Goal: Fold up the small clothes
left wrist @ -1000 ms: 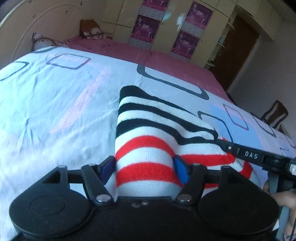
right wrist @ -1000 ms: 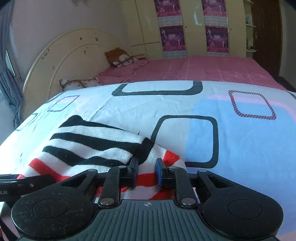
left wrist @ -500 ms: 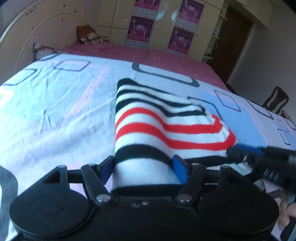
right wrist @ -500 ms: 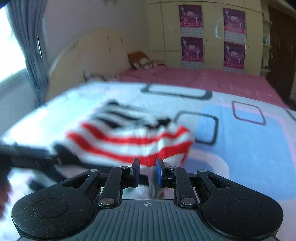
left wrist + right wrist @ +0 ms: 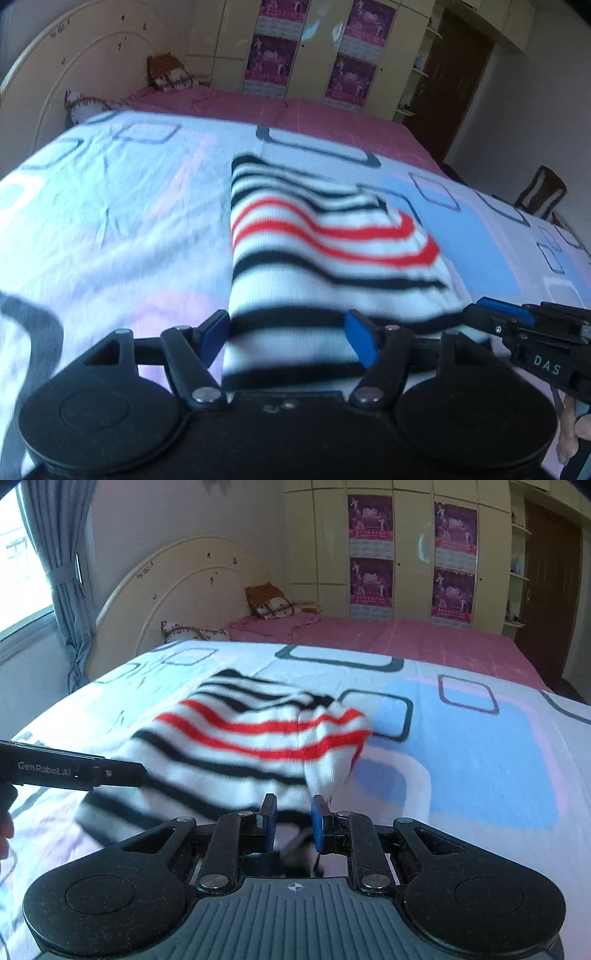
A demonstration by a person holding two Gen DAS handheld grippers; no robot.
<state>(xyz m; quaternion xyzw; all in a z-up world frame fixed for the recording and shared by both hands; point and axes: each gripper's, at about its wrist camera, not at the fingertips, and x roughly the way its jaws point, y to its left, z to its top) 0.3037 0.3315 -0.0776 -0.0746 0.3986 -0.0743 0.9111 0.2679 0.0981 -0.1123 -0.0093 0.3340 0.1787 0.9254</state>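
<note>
A white knit garment (image 5: 325, 251) with black and red stripes stretches over the patterned bedsheet (image 5: 110, 221), its near end raised off the bed. My left gripper (image 5: 286, 332) has the garment's near-left part filling the wide gap between its blue pads and is shut on it. In the right wrist view the same garment (image 5: 258, 738) is blurred. My right gripper (image 5: 293, 812) is shut narrowly on its near-right edge. The left gripper (image 5: 140, 775) reaches the cloth from the left. The right gripper (image 5: 491, 317) shows at the cloth's right edge. The gripper bodies hide the hem.
A pink sheet (image 5: 406, 638) covers the far part of the bed, with pillows (image 5: 273, 602) against a cream headboard (image 5: 177, 576). Wardrobe doors with posters (image 5: 369, 557) and a dark door (image 5: 454, 81) stand behind. A chair (image 5: 543, 192) is at the right, a curtain (image 5: 62, 572) at the left.
Both grippers have drawn back toward the near edge of the bed with the garment. It now lies stretched out longer, and black stripes instead of red ones sit at the pads.
</note>
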